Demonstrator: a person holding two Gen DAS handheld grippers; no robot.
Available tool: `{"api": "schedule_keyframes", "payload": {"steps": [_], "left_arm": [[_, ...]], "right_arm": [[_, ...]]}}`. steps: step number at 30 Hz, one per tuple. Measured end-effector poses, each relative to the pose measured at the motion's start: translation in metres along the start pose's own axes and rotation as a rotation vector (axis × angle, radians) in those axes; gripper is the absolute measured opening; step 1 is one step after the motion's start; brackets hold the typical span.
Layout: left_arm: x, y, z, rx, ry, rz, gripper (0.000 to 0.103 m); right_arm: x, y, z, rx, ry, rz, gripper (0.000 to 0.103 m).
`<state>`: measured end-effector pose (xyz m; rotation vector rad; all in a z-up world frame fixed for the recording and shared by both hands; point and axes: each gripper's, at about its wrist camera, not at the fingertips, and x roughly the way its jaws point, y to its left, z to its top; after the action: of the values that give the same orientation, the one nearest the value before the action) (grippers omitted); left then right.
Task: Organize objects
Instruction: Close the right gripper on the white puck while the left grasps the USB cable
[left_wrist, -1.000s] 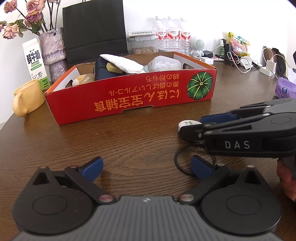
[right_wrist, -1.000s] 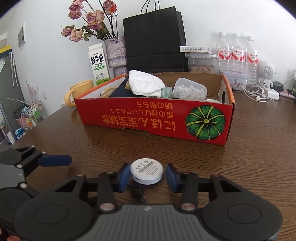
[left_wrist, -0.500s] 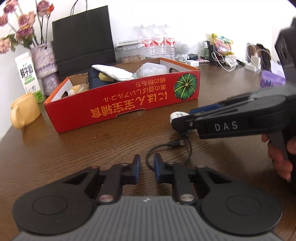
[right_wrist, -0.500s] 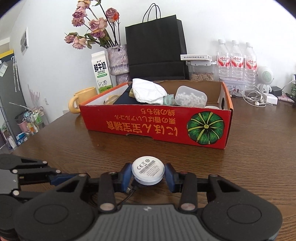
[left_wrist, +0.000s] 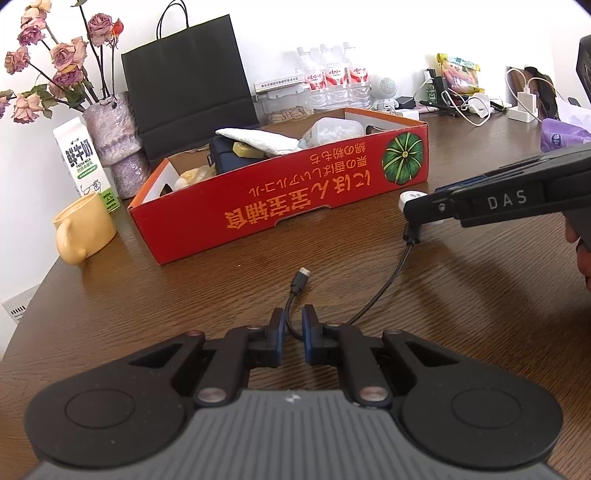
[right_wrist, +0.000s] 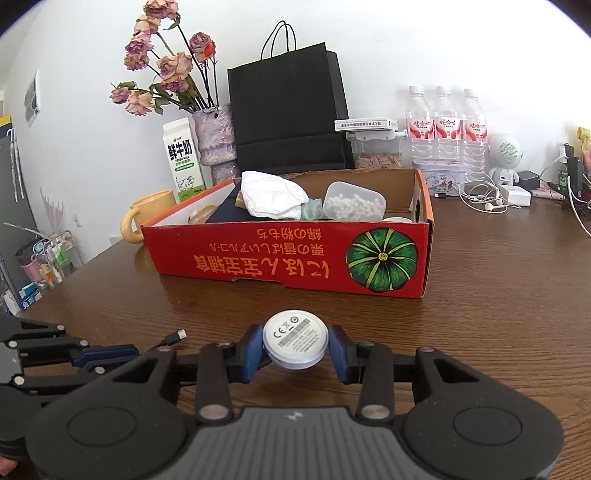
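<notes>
A dark wooden tabletop (right_wrist: 498, 295) carries a long red cardboard box (right_wrist: 288, 258) printed with a green pumpkin, already part filled with a white cloth, a dark pouch and a clear tub of white beads. In front of it, nearer the cameras, the task's thing is held up between both hands: a round white charger puck (right_wrist: 294, 343) with its thin black cable (left_wrist: 384, 291) running off to a loose USB-C plug (left_wrist: 303, 275).

To do this step well, I would keep the cable gathered and slightly slack while both hands travel to the box together, so the plug does not drag or snag on the box wall, then lower the puck into a free corner.

The right tool (right_wrist: 295, 349) is partly closed, its blue pads clamping the puck by its rim. The left tool (left_wrist: 291, 332) is nearly closed, its jaws pinching the cable just behind the plug, which sticks out ahead of them.
</notes>
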<state>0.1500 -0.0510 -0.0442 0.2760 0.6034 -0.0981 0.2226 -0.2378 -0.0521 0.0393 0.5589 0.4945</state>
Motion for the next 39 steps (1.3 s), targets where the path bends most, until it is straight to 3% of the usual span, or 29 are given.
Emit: {"api": "schedule_keyframes", "payload": {"steps": [2,4,5,7,9,12,16,20,23,25,27,33,39], "left_arm": [[0.000,0.003,0.000,-0.008,0.001,0.000,0.011],[0.000,0.006,0.000,-0.039,0.002,-0.001,0.018],[0.001,0.009,0.000,-0.066,0.004,0.007,0.024],[-0.002,0.012,0.001,-0.109,-0.014,-0.015,0.049],[-0.006,0.009,0.003,-0.116,-0.041,-0.052,0.053],[-0.013,-0.007,0.009,-0.079,-0.088,-0.117,0.077],[-0.017,-0.032,0.018,-0.016,-0.126,-0.204,0.082],[0.000,-0.054,0.028,0.021,-0.081,-0.207,0.078],[0.018,-0.058,0.034,-0.006,-0.030,-0.236,0.059],[0.028,-0.057,0.038,-0.033,-0.008,-0.247,0.029],[0.032,-0.053,0.039,-0.055,-0.005,-0.274,0.013],[0.024,-0.049,0.036,-0.073,-0.047,-0.237,0.012],[0.014,-0.043,0.031,-0.094,-0.069,-0.197,0.012]], "right_arm": [[-0.001,-0.002,0.000,0.009,0.001,0.004,0.038],[-0.002,-0.002,-0.001,0.015,0.004,0.015,0.038],[-0.002,-0.002,-0.002,0.018,0.009,0.026,0.038],[-0.002,-0.002,-0.003,0.021,0.012,0.039,0.038],[-0.002,-0.002,-0.003,0.029,0.014,0.050,0.038],[-0.002,-0.004,-0.004,0.048,0.021,0.066,0.038],[-0.002,-0.006,-0.005,0.073,0.027,0.082,0.038],[-0.003,-0.009,-0.006,0.100,0.026,0.100,0.038],[-0.004,-0.009,-0.006,0.104,0.019,0.113,0.038],[-0.006,-0.009,-0.006,0.103,0.014,0.117,0.038],[-0.007,-0.009,-0.006,0.103,0.008,0.116,0.038],[-0.013,-0.004,-0.006,0.068,-0.033,0.115,0.038],[-0.018,-0.007,-0.005,0.079,-0.081,0.045,0.038]]}}
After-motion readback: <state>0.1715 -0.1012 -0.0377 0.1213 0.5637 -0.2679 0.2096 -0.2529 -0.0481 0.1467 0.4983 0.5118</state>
